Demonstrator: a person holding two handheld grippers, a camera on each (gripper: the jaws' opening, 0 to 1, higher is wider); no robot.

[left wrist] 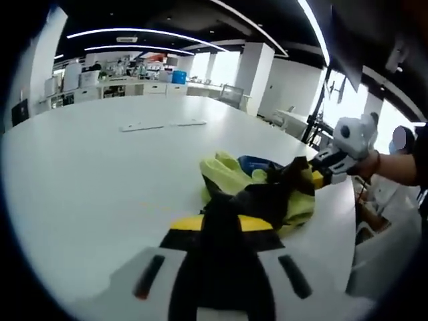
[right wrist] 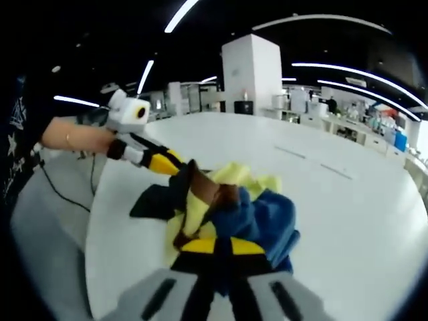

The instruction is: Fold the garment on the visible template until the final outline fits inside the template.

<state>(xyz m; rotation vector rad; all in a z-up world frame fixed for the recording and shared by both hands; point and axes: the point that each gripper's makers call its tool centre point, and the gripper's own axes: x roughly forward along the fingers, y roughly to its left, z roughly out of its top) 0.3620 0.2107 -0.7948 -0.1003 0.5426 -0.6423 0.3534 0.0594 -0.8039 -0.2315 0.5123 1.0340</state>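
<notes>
- Nearest in the left gripper view, the left gripper (left wrist: 224,231) had its yellow-tipped jaws closed on a dark fold of the garment (left wrist: 267,190), black cloth running back between them.
- Just beyond, the garment lay bunched in a heap of yellow, blue and black on the white table (left wrist: 100,174), toward its right edge; it was crumpled, not flat.
- At the heap's far right, the right gripper (left wrist: 319,168) came in with a hand (left wrist: 381,162) behind it, its tips buried in the cloth.
- Nearest in the right gripper view, the right gripper (right wrist: 224,251) was clamped on yellow and dark cloth, blue folds (right wrist: 267,224) falling to its right.
- Across the heap, the left gripper (right wrist: 175,167) met the garment's far left end, so the two grips stood at opposite ends and the bundle's long axis ran between them.
- I judged that the coming move turned on drawing those ends apart to spread the cloth; both grippers were equally close, each already holding.
- Farther off, two thin flat strips (left wrist: 164,124) lay on the table; whether they marked the template I could not tell.
- No container held anything here.
</notes>
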